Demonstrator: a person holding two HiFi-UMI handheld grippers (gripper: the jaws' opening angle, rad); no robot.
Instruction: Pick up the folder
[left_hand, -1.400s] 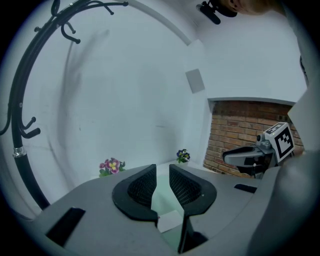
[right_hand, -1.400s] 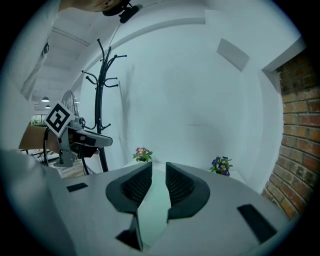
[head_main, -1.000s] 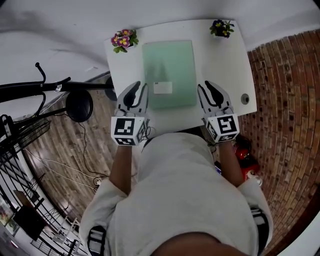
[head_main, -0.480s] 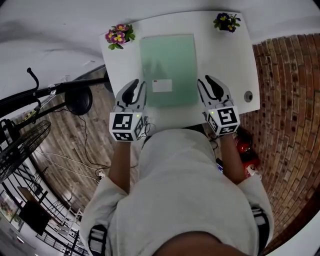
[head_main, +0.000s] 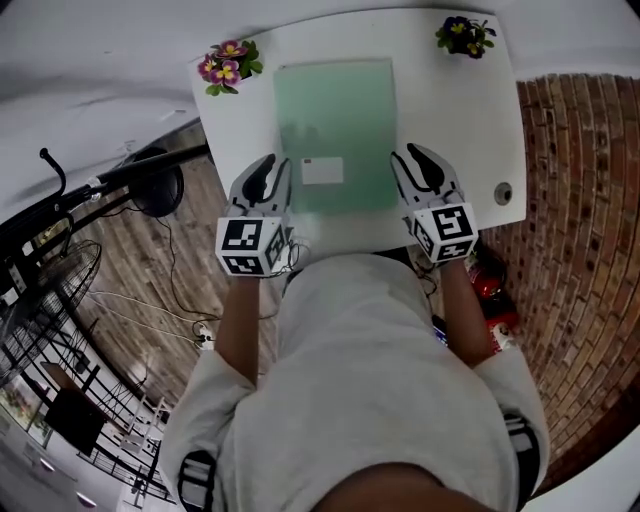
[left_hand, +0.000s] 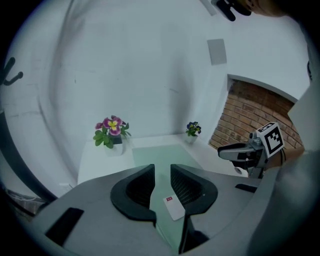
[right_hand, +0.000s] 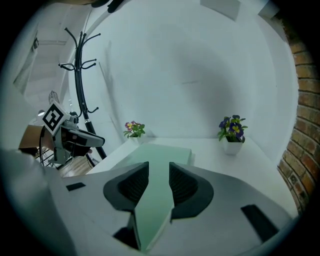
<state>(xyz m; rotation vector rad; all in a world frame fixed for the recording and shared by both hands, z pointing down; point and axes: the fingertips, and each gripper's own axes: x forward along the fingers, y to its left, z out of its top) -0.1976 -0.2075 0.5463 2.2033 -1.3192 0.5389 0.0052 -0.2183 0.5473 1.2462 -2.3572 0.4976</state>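
L tongs (head_main: 272, 175) hover at the tabletop's (head_main: 455, 120) near edge, jaws a small way apart and gripping nothing. The folder's white label (head_main: 322, 171) shows thru the gap. The pale green folder (head_main: 335, 110) lies flat mid-tabletop, btwn the two tongs. R tongs (head_main: 422, 165) are at its right edge. Their jaws have just been opening and are part open, w/ the folder's edge in the gap, pads not pressing. Pink flowers (head_main: 228, 68) back-left, purple flowers (head_main: 467, 35) back-right.

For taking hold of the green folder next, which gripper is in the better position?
Probably the right gripper, marginally: its jaws, which have just been opening, look slightly wider, and the folder edge lies in their gap, ungripped. The left gripper is also aligned, but narrower.
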